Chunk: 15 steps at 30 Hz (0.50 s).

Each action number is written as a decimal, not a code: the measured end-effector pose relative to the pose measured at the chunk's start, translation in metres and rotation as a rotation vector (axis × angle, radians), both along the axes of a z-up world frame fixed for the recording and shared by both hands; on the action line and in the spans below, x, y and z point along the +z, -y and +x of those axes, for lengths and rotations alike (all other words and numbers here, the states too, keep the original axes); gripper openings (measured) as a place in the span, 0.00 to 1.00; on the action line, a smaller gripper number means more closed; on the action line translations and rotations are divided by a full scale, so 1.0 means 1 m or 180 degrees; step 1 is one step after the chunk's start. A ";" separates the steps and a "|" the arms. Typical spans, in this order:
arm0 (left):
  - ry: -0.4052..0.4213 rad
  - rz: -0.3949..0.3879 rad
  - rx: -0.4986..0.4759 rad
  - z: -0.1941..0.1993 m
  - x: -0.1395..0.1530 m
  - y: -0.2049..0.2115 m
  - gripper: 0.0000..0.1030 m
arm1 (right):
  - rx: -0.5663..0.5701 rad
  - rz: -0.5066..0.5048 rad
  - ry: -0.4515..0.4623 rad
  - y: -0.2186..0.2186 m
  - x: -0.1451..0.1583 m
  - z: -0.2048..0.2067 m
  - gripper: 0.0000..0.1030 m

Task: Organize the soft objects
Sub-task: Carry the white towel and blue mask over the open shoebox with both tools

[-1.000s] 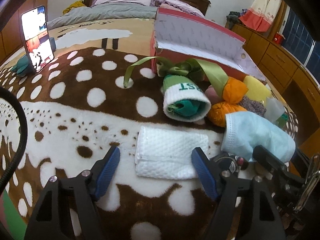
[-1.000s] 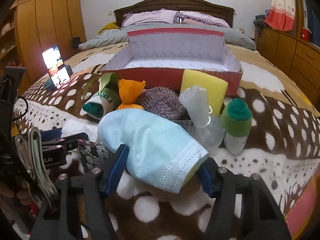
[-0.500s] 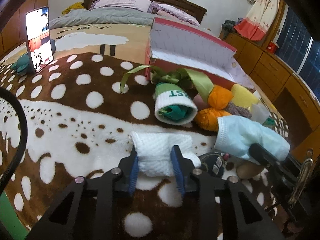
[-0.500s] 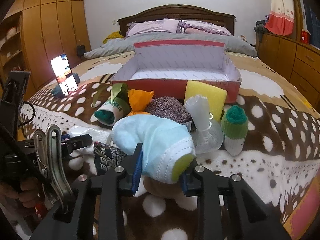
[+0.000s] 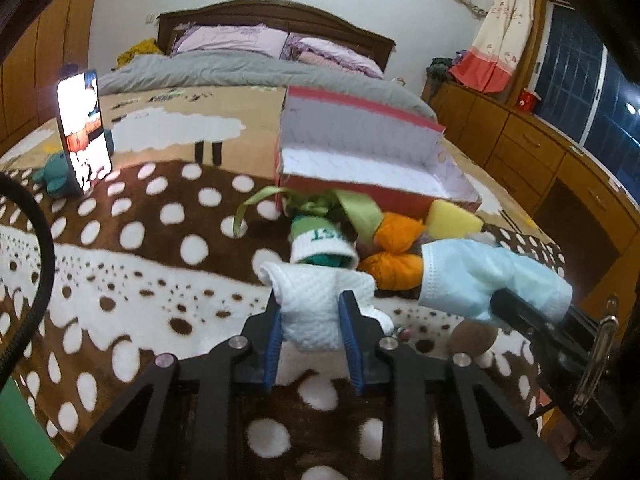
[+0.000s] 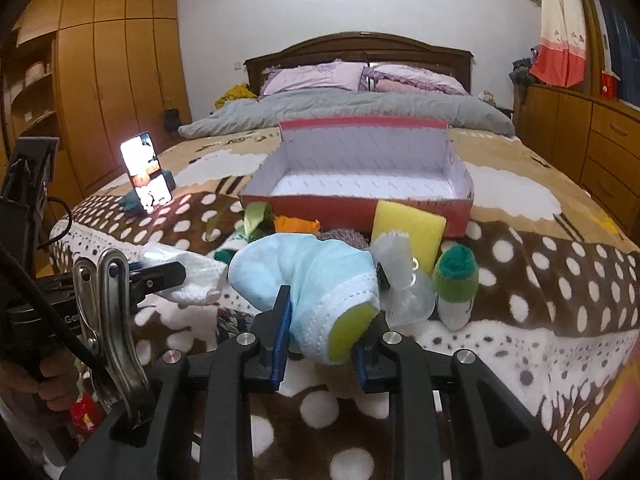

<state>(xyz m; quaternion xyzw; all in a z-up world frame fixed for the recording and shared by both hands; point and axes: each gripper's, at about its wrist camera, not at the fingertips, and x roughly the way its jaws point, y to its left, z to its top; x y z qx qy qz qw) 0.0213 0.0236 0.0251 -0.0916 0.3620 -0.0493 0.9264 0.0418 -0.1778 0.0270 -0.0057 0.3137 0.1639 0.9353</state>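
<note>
Spotted brown blanket [image 5: 132,240] covers the bed; your left gripper [image 5: 310,336] pinches the white cloth [image 5: 316,304], your right gripper [image 6: 320,340] clamps the blue mask [image 6: 312,280], both lifted before the red box [image 6: 360,204].

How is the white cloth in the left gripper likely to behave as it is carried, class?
Probably floppy: the white cloth bunches and droops between the left gripper's blue pads. Likely light, since it hangs without stretching. Its quilted texture should resist slipping.
</note>
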 end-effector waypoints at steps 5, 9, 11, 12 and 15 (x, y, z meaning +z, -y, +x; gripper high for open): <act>0.0100 0.0021 -0.0063 0.002 0.017 0.004 0.27 | 0.0049 0.0021 0.0061 0.001 0.011 -0.003 0.25; 0.0195 0.0038 -0.0085 0.009 0.031 0.007 0.27 | 0.0084 0.0030 0.0085 0.001 0.020 0.001 0.25; 0.0237 0.0051 -0.0095 0.012 0.037 0.009 0.27 | 0.0097 0.0050 0.0081 0.004 0.023 0.004 0.25; 0.0255 0.0054 -0.0105 0.015 0.041 0.010 0.27 | 0.0105 0.0069 0.0070 0.005 0.025 0.006 0.25; 0.0269 0.0060 -0.0118 0.024 0.048 0.013 0.27 | 0.0108 0.0098 0.0048 0.010 0.029 0.015 0.25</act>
